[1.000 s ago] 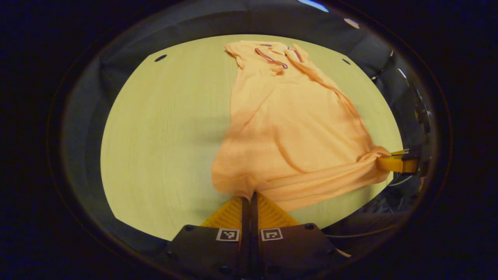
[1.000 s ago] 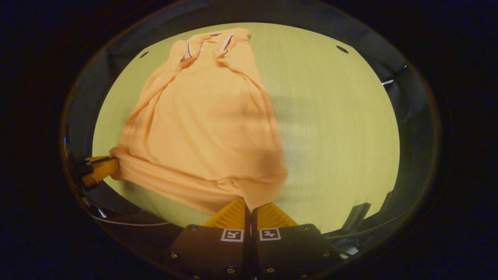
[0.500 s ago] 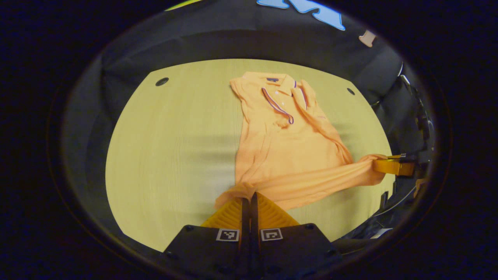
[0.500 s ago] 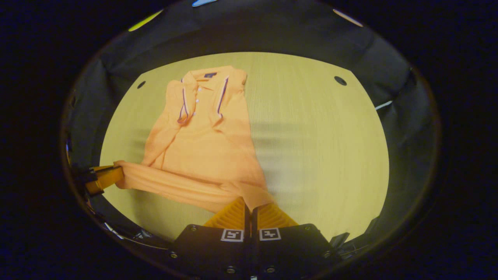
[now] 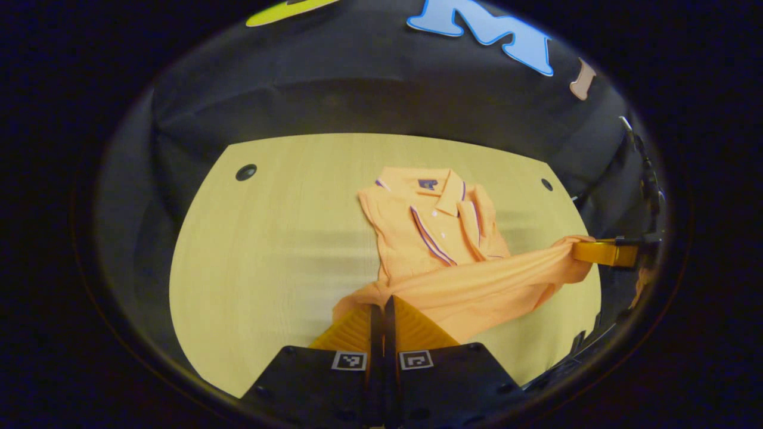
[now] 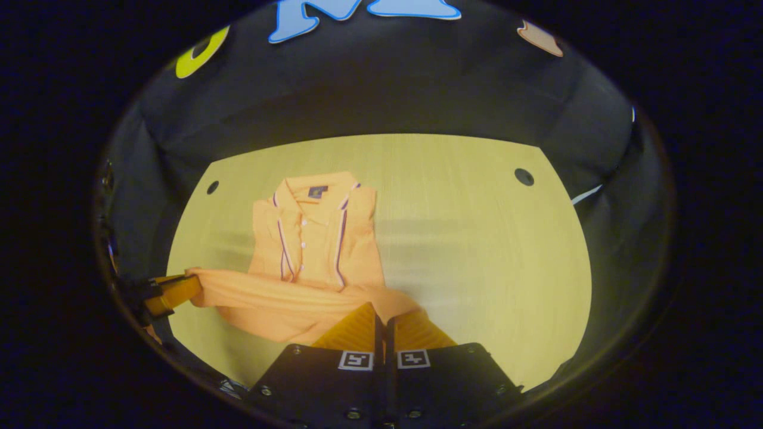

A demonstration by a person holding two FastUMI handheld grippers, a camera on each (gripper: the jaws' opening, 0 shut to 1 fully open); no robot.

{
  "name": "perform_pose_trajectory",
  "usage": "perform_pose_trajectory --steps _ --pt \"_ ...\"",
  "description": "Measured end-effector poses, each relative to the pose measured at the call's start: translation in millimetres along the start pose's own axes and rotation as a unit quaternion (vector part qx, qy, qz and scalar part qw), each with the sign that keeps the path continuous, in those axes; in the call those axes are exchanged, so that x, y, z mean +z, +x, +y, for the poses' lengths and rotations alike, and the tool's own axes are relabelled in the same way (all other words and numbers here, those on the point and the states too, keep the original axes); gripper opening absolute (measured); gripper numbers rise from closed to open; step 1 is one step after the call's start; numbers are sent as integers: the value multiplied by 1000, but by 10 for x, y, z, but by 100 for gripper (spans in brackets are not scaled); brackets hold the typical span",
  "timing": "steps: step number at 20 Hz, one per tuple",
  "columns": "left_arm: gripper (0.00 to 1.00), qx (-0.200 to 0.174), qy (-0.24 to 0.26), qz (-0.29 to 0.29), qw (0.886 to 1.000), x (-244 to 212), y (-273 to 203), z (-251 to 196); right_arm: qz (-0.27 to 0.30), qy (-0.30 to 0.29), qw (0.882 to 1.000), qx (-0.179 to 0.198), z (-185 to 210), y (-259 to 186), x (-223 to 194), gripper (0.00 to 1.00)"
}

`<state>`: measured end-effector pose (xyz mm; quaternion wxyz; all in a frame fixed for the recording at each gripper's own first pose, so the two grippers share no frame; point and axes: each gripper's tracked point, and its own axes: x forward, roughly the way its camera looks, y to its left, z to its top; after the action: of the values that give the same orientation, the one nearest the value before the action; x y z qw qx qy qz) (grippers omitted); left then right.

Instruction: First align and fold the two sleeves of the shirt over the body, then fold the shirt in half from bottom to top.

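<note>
Both claws pinch the orange polo shirt's (image 6: pixel 316 238) hem, left gripper (image 5: pixel 381 307) and right gripper (image 6: pixel 381 322) stretching it taut above the table's (image 6: pixel 477 250) near edge for folding upward.

Orange polo shirt (image 5: pixel 435 238) with dark-striped placket, collar toward bench (image 5: pixel 268 238) far edge, sleeves folded in; hem lifted off bench, stretched taut across near edge.
</note>
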<state>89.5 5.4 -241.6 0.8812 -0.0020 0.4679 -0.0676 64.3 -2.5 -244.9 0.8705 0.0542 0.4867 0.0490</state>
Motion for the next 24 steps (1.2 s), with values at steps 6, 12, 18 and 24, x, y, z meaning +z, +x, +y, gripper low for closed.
perform_pose_trajectory --steps 6,12,18,24 --pt "7 12 26 -30 999 486 249 42 -41 19 999 1 51 203 543 0" --pt "8 12 27 -67 997 1133 599 12 -72 15 997 -20 -77 504 980 0" --pt "6 32 57 -122 990 1633 1027 6 -104 34 994 -21 -44 923 1385 0" --pt "7 46 19 -164 985 1803 1362 37 -130 37 990 -26 -61 1484 1551 0"
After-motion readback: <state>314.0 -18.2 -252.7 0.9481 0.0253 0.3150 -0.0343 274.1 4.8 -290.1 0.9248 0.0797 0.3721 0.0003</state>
